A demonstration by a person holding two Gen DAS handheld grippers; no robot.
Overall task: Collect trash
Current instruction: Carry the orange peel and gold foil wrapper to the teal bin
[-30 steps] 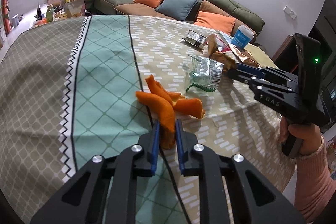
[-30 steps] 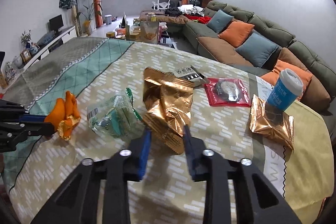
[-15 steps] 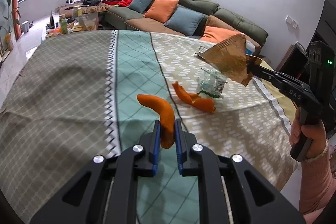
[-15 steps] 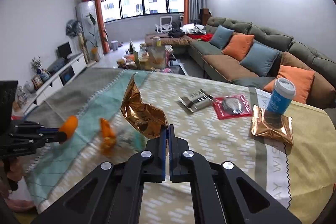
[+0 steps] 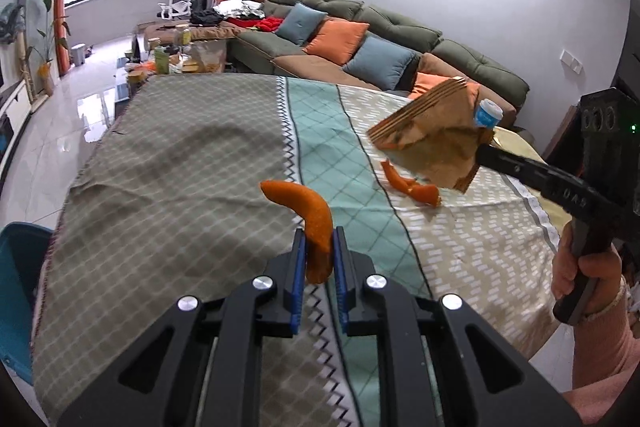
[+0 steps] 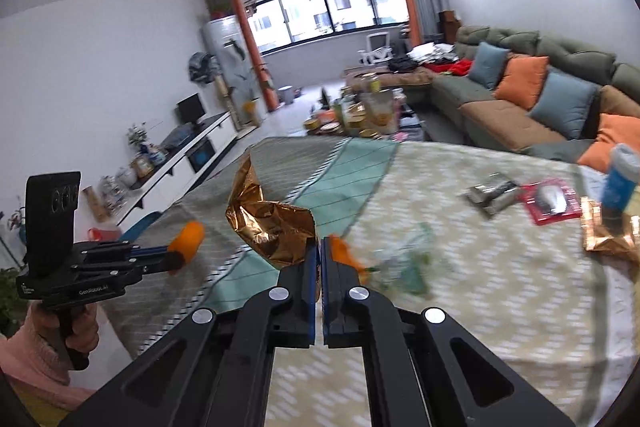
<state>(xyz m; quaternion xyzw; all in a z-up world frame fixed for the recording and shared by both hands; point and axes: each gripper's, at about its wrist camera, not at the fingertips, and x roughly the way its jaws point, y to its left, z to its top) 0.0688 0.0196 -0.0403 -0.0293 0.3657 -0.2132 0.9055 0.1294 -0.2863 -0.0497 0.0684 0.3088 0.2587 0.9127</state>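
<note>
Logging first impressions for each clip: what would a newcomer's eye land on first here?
Probably the curved orange peel pinched in the left gripper above the patterned tablecloth. Next, the crumpled gold wrapper clamped in the right gripper, lifted off the table. Behind them, more peel lies on the teal stripe, and a red packet sits at the far right.

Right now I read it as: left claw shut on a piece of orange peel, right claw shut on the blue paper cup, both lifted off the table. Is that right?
Not quite. The right claw is shut on a crumpled gold foil wrapper, as the right wrist view shows. The blue paper cup stands on the table, ungripped. The left claw is indeed shut on the orange peel, lifted.
</note>
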